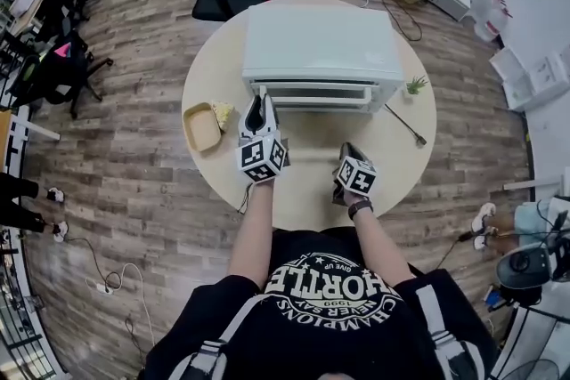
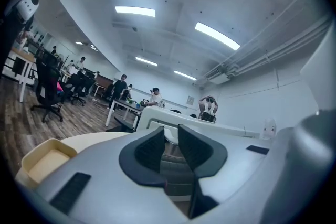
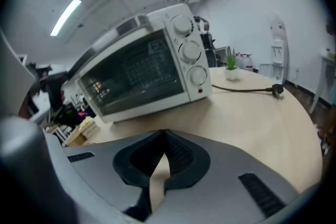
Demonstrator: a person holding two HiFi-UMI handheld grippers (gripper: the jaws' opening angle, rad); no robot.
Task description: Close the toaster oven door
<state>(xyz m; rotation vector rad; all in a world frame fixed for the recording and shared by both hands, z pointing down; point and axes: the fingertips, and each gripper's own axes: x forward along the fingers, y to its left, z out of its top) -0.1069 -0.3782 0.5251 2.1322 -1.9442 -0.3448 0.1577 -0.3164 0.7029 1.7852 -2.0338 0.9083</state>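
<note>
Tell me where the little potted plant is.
Head view: the potted plant stands near the right edge of the round table, just right of the toaster oven, beyond the power cord.

Here's a black T-shirt (image 1: 331, 320) with a white round crest, grey shoulder straps (image 1: 207, 359) and a dark wristband (image 1: 360, 208).

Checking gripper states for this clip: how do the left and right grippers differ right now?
The grey left gripper has its jaws apart; the right gripper has them together. The left reaches the white toaster oven's front; the right sits back, clear of it. Both hold nothing.
</note>
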